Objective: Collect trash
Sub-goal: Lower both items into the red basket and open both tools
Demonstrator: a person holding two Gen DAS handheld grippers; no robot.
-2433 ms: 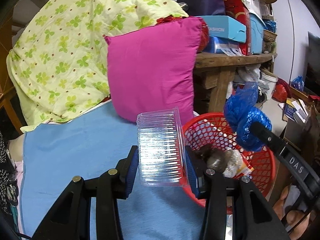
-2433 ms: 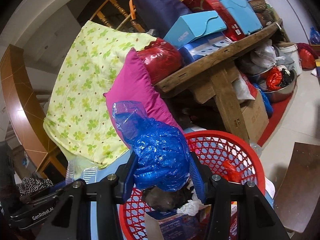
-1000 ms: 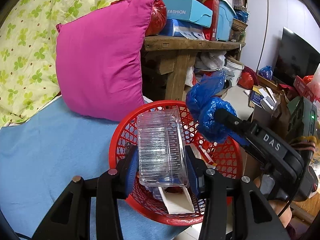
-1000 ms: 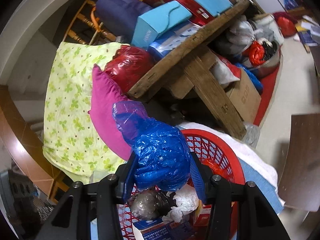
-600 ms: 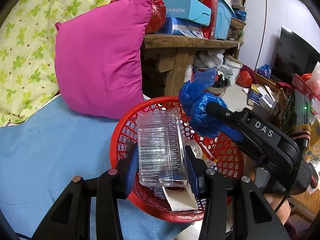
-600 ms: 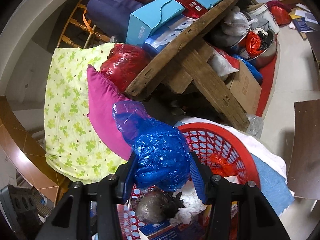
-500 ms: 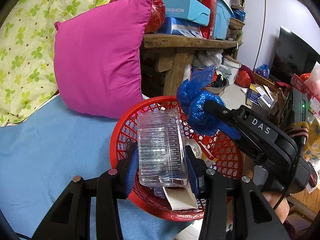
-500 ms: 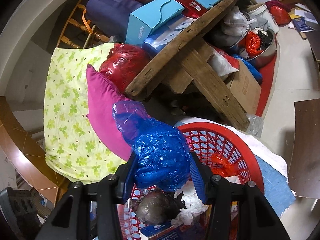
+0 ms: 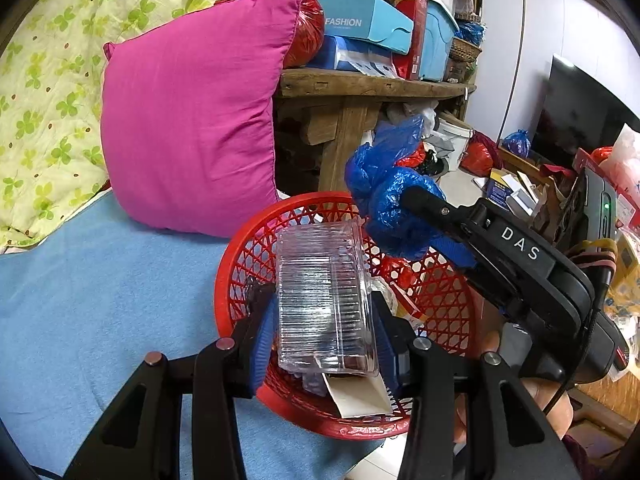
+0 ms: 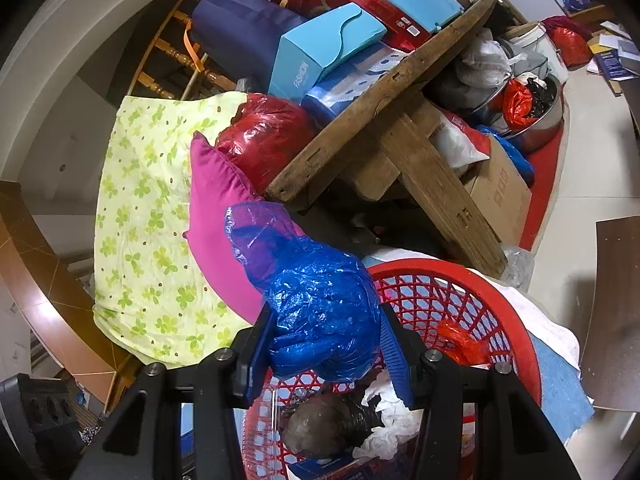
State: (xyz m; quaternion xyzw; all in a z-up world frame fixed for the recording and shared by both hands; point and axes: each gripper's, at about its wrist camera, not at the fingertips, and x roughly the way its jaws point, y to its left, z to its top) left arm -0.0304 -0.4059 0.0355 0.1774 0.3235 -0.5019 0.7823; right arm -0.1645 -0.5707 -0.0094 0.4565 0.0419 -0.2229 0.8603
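Basket (image 9: 256, 240) already part-full; left gripper (image 9: 325, 316) clamps clear container (image 9: 324, 296), right gripper (image 10: 326, 344) clamps blue bag (image 10: 320, 312), both seemingly over basket, unreleased.

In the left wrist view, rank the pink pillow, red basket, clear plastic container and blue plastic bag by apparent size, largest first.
1. pink pillow
2. red basket
3. clear plastic container, though it sits nearest the camera, which inflates it
4. blue plastic bag

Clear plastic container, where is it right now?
The clear plastic container is clamped in the left gripper, centre of the left wrist view, over the red basket, with the right gripper's blue plastic bag just to its right.
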